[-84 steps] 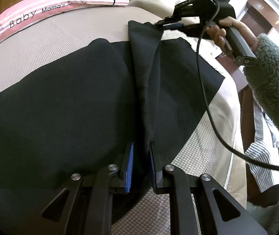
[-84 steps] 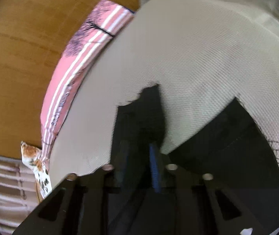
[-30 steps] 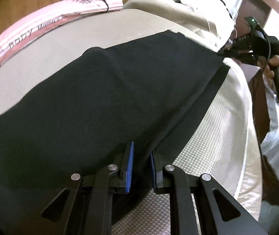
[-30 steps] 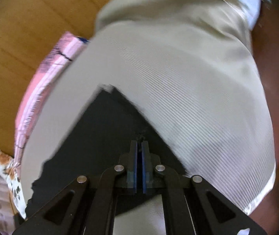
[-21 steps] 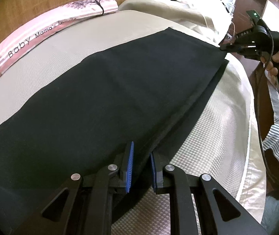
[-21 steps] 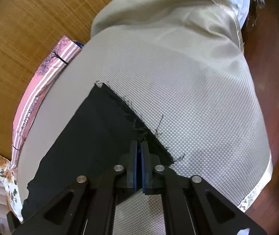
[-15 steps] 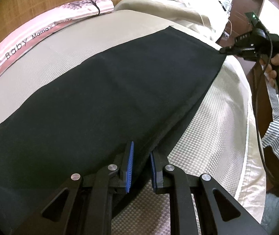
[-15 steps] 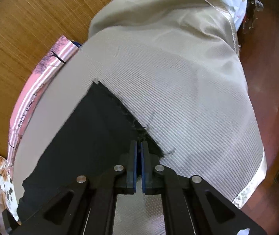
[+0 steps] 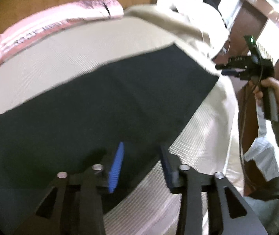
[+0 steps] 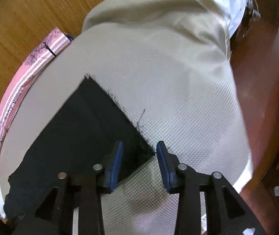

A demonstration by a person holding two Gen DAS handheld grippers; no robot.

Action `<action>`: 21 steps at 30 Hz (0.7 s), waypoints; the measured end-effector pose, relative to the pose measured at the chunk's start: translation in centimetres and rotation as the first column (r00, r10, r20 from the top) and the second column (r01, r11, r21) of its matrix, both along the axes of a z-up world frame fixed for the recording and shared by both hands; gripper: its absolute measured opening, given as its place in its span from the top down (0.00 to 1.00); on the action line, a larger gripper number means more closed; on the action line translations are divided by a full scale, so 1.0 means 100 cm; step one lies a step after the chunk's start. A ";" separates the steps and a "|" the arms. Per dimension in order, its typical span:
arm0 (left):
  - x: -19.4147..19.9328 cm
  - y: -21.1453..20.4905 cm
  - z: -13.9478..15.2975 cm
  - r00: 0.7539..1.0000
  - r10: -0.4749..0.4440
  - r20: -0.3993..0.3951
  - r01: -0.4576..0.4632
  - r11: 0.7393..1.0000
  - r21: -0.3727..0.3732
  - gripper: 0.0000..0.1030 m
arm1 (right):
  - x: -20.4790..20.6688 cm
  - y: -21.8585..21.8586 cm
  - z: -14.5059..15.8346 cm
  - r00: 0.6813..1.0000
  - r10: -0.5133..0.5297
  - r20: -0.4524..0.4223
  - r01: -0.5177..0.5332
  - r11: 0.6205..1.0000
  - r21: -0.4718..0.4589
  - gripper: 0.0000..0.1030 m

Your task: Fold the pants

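Left wrist view: black pants [image 9: 104, 105] lie flat on the beige bed [image 9: 198, 137]; left hand-held gripper [image 9: 141, 156] opening, gripping nothing; right wrist view: right hand-held gripper [image 10: 139, 152] opening above the near pants corner, released.

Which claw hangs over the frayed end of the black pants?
The right claw, opening above the pants corner with loose threads; the left claw is at the long folded edge.

Pants [image 9: 104, 105] lying flat across the bed [image 9: 204, 129], pillow [image 9: 47, 29] behind them against the wall, left gripper [image 9: 141, 156] over their near edge, right gripper [image 10: 139, 154] over a frayed corner.
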State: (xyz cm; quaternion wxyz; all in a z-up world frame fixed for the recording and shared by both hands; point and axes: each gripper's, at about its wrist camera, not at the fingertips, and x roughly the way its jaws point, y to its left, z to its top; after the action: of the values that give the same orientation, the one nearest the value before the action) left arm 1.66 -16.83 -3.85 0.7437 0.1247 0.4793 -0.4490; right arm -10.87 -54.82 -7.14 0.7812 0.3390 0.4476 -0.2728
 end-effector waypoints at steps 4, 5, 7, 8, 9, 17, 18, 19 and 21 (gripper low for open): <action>0.023 0.047 0.026 0.987 0.151 0.048 -0.148 0.987 -0.059 0.50 | 0.028 0.018 0.035 0.994 0.103 0.049 -0.100 0.994 -0.049 0.67; 0.032 0.062 0.029 0.975 0.208 0.076 -0.204 0.977 -0.056 0.49 | 0.039 0.028 0.041 0.987 0.146 0.060 -0.143 0.988 -0.054 0.67; 0.051 0.085 0.025 0.949 0.297 0.105 -0.297 0.955 -0.020 0.49 | 0.071 0.056 0.050 0.961 0.264 0.085 -0.261 0.964 -0.049 0.66; 0.059 0.093 0.023 0.937 0.329 0.113 -0.331 0.944 -0.004 0.49 | 0.092 0.075 0.052 0.936 0.338 0.098 -0.336 0.941 -0.036 0.66; 0.066 0.102 0.019 0.925 0.362 0.119 -0.366 0.931 0.009 0.49 | 0.106 0.090 0.052 0.915 0.389 0.108 -0.389 0.921 -0.023 0.66; 0.088 0.138 -0.025 0.892 0.449 0.062 -0.453 0.888 0.083 0.49 | 0.243 0.261 0.034 0.621 0.768 0.155 -0.783 0.614 0.096 0.63; 0.086 0.142 -0.031 0.890 0.454 0.042 -0.456 0.886 0.086 0.49 | 0.255 0.280 0.030 0.584 0.797 0.157 -0.812 0.573 0.111 0.63; 0.086 0.143 -0.036 0.889 0.458 0.029 -0.459 0.884 0.086 0.49 | 0.268 0.298 0.025 0.542 0.826 0.155 -0.840 0.528 0.127 0.63; 0.079 0.147 -0.037 0.891 0.451 0.046 -0.453 0.889 0.064 0.49 | 0.287 0.329 0.019 0.474 0.867 0.155 -0.879 0.456 0.141 0.63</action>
State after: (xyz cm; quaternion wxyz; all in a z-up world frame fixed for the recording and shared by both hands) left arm 9.53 -2.13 -7.56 0.8299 0.0435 0.4999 -0.2439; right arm 17.81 -21.94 -5.23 0.7850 0.1473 0.5590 0.2228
